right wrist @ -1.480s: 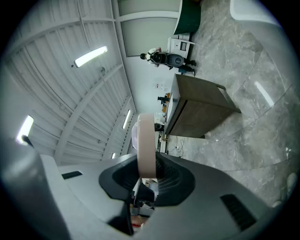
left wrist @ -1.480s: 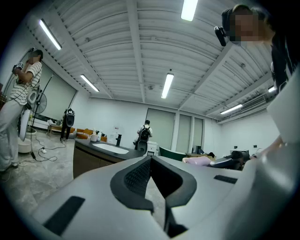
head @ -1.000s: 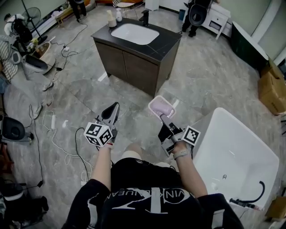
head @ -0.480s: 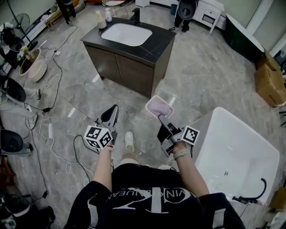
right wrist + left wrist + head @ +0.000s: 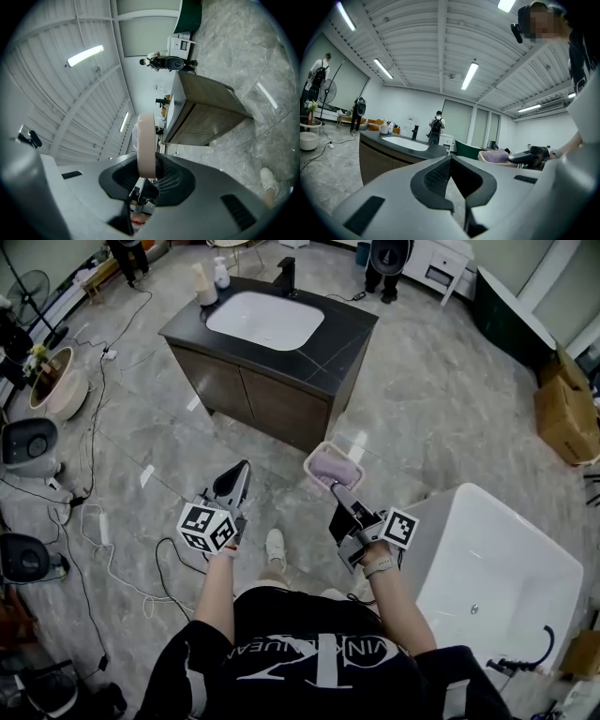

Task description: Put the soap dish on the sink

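Two grippers are in view, the left gripper (image 5: 240,470) and the right gripper (image 5: 336,487). There is one soap dish (image 5: 334,465), one sink (image 5: 264,320) set in one dark worktop (image 5: 347,329), one faucet (image 5: 286,276) and two bottles (image 5: 201,283) at its 11 o'clock corner. One bathtub (image 5: 497,568) sits at 4 o'clock, one white shoe (image 5: 275,547) near 6 o'clock.

Pale pink soap dish (image 5: 335,468) showing up against that grey marbled floor (image 5: 441,399)! White sink (image 5: 264,320) in a black tabletop (image 5: 349,334) with thin pale veins, dark brown cabinet (image 5: 272,395) below. Black-and-white square markers on the left claw (image 5: 239,472), white bathtub (image 5: 497,559) alongside.
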A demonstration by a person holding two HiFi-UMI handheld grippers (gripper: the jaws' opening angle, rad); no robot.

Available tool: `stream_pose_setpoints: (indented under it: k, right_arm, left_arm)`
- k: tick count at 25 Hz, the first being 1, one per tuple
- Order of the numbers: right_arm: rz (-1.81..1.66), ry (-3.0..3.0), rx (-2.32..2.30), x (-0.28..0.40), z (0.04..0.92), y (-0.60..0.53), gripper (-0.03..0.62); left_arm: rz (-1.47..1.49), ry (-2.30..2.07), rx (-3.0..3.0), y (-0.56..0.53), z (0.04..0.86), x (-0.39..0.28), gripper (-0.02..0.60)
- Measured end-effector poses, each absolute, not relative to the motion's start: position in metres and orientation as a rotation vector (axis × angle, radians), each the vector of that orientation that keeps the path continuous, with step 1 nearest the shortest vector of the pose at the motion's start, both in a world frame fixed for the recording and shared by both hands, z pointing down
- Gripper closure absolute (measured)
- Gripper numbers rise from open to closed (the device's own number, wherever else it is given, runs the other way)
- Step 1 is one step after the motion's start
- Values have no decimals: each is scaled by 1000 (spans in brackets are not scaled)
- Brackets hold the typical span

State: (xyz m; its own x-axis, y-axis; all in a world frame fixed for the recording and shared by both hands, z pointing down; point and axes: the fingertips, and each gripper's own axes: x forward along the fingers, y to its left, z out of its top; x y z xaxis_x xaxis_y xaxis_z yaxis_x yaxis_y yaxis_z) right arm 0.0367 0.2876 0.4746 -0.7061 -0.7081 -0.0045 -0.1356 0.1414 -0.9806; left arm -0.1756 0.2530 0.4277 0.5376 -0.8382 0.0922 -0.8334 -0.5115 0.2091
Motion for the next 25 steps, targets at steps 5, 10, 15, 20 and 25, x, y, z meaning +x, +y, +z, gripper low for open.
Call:
stream_pose_setpoints:
  k: [5,10,15,20,25]
  right_arm:
    - [-1600,1941,-806,17,474,251,507]
    - [-1610,1919,-819,1,475,218,507]
    - [-1609,1906,-840,-13,481,187,507]
    - [-1602,1886,-861,-25,490,157,507]
    - [-1577,1869,-886,-32,494,136,507]
  left_arm:
    - [-7,-1382,2554,213,429,-190,568]
    - [6,-1351,2569,176,428,-203,568]
    - [18,-1319,2576,140,432,-216,568]
    - [32,-1283,2589,105,441,-226,568]
    - [41,-1230,2623,78,444,-229,568]
